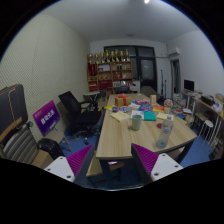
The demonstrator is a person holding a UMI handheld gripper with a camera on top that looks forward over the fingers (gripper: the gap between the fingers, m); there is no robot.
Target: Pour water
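Water bottle – clear plastic w/ what looks like a dark cap, standing upright on the wooden table, on the side toward the gripper, a bit ahead of the right finger. Can't tell how much water is in it at this range.

Gripper: jaws wide apart, holding nothing; both pink pads angle toward the table end, well short of any object. Probably held back & centred like this to line up an approach, not yet committed to a grasp.

Nearer the table's middle, a pale mug-like cup stands upright, apart from the bottle – likely the receiver, contents not visible. Placing them both upright & separate leaves room to reach in for the bottle alone.

Beyond: coloured clutter farther down the table, too small to name. Black office chair at the left side, shelving on the back wall.
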